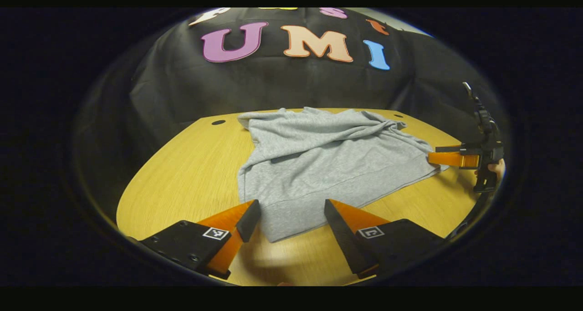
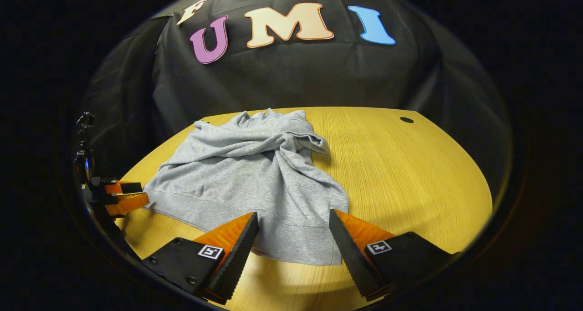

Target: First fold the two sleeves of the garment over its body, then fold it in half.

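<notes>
Now the garment [image 1: 328,165] lies on the table [image 1: 191,165], a grey sweatshirt with both sleeves already folded across its body, where they make a bunch of wrinkles near the collar. Its hem is the nearest edge to both grippers.

In the left gripper view, the left gripper [image 1: 291,220] has its fingers wide apart, and one hem corner lies just between and ahead of the tips; whether they touch the cloth I cannot tell. Far to the right of it, at the other hem corner, the right gripper [image 1: 448,158] shows from the side, with a bit of a hand [image 1: 496,169] behind it.

In the right gripper view, the right gripper [image 2: 294,229] is also spread open, with the hem corner [image 2: 314,247] lying in the gap between its fingers. To its far left the left gripper [image 2: 130,197] sits close beside the opposite hem corner. Behind the table hangs the black wall [image 2: 291,74] of the booth.
</notes>
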`<state>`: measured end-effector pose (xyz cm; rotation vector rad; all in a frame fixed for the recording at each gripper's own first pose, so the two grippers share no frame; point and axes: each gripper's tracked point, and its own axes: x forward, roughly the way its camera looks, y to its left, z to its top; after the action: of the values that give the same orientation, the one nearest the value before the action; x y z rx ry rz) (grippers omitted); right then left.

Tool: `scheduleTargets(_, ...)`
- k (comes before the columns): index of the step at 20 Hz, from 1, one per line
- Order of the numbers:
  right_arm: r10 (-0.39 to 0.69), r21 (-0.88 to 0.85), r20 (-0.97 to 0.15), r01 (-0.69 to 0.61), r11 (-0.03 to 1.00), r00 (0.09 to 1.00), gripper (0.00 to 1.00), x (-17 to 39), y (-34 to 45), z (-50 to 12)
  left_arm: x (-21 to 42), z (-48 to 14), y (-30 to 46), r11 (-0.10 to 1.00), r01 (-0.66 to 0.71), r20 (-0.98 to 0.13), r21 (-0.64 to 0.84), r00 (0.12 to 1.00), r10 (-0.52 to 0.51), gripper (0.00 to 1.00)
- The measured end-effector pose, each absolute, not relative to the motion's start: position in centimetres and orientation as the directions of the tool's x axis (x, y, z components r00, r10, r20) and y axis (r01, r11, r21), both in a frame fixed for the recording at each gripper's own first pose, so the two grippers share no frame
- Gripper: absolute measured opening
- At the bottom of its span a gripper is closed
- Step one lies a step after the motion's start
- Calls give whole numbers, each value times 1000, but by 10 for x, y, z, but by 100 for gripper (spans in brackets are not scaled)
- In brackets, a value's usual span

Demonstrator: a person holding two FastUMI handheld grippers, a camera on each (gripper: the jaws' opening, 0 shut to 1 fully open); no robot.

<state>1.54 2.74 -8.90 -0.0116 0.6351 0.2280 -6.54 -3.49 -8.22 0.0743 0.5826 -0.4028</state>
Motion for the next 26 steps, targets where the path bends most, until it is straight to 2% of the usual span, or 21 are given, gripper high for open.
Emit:
scheduleTargets(2,201,50,-610,-216,975,767,93,14,28,-98,-65,-88,-35,919,392,-561,-35,753,-343,88)
scheduleTargets(3,199,42,-616,-220,975,762,98,13,28,-100,-65,-90,-35,919,392,-563,-33,753,-342,88)
scheduleTargets(10,194,-17,-616,-260,966,763,98,13,29,-106,-66,-91,-35,920,388,-557,-60,751,-353,88)
scheduleTargets(12,209,-8,-620,-272,962,756,95,12,33,-107,-68,-91,-38,915,399,-571,-60,738,-359,84)
scheduleTargets(15,263,28,-641,-320,947,721,76,3,43,-107,-70,-89,-48,900,429,-572,-84,718,-396,73)
scheduleTargets(16,280,49,-644,-327,944,712,55,-1,47,-109,-71,-90,-49,897,432,-567,-95,717,-405,52)
scheduleTargets(17,285,53,-636,-328,943,717,34,-3,48,-107,-71,-88,-51,896,430,-556,-111,720,-415,46)
scheduleTargets(18,292,64,-633,-328,943,717,30,-7,49,-105,-72,-87,-54,893,427,-549,-139,718,-429,28)
scheduleTargets(19,298,71,-629,-329,942,718,25,-9,50,-105,-73,-87,-53,895,414,-545,-168,717,-434,19)
scheduleTargets(20,301,80,-623,-324,943,722,22,-12,52,-105,-73,-87,-51,894,407,-545,-189,714,-440,4)
scheduleTargets(23,315,124,-613,-306,944,724,13,-16,56,-103,-87,-85,-46,893,404,-541,-199,714,-444,0)
scheduleTargets(26,330,181,-598,-279,943,730,13,-20,55,-94,-103,-83,-41,891,404,-543,-208,709,-449,0)
